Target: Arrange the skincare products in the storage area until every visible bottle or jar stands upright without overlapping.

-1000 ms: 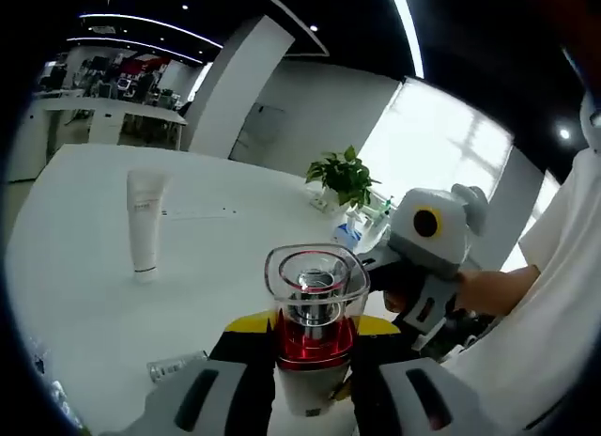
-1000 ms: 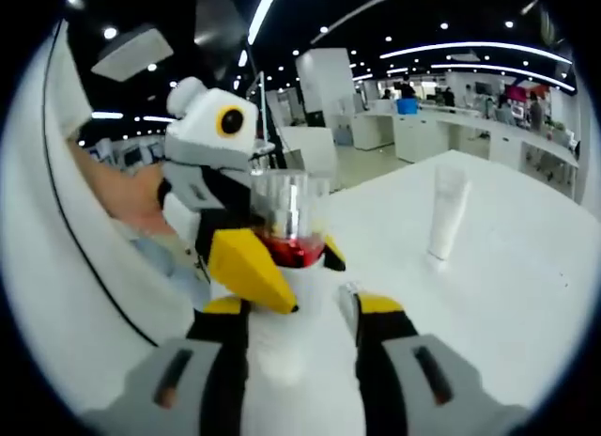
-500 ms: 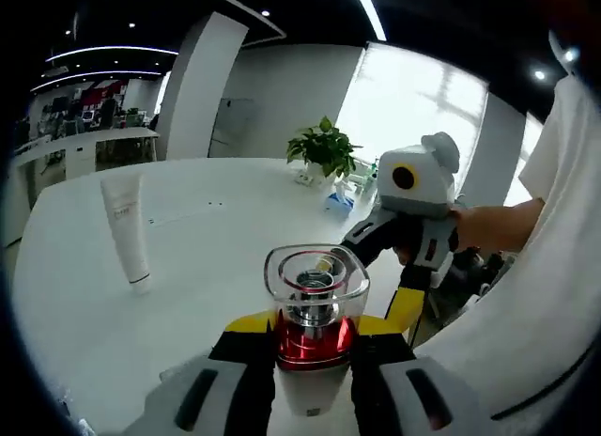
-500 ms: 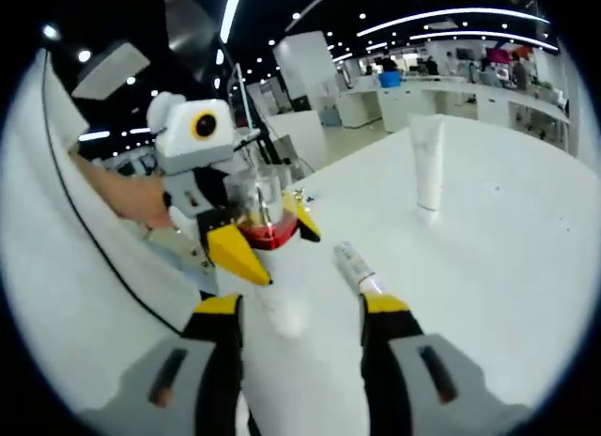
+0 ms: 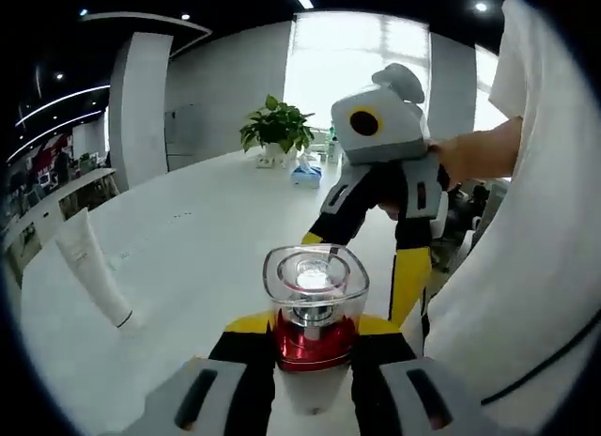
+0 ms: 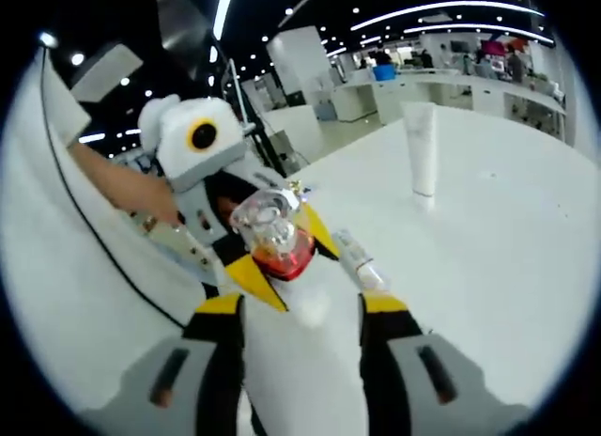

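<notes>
1. the white table (image 5: 207, 239) runs wide and bare ahead of the left gripper (image 5: 310, 361); its far edge curves past a potted plant (image 5: 275, 131) and a small blue box (image 5: 305, 173) near the window.
2. in the right gripper view the table (image 6: 507, 229) spreads to the right, with plain surface around the standing white tube (image 6: 420, 149).
3. the left gripper's yellow-tipped jaws are clamped on a bottle with a red band and clear square cap (image 5: 313, 300), held off the table in front of the person's white shirt (image 5: 526, 295).
4. in the right gripper view that bottle (image 6: 272, 234) is tilted between the left gripper's (image 6: 272, 257) jaws, above the table's near edge.
5. the right gripper (image 6: 300, 314) has its jaws spread with nothing between them; from the left gripper view it (image 5: 376, 239) hangs pointing down at the table, a hand (image 5: 470, 154) behind it.
6. the white tube (image 5: 92, 276) leans in the left gripper view, an effect of the camera's roll; it stands on its cap, well apart from both grippers.
7. a small silver-and-clear bottle (image 6: 359, 262) lies on its side on the table, just beyond the right gripper's right jaw.
8. the lying bottle's near end is cut off by the jaw, and its label is too blurred to read.
9. the held bottle's lower body is hidden behind the jaws in the left gripper view.
</notes>
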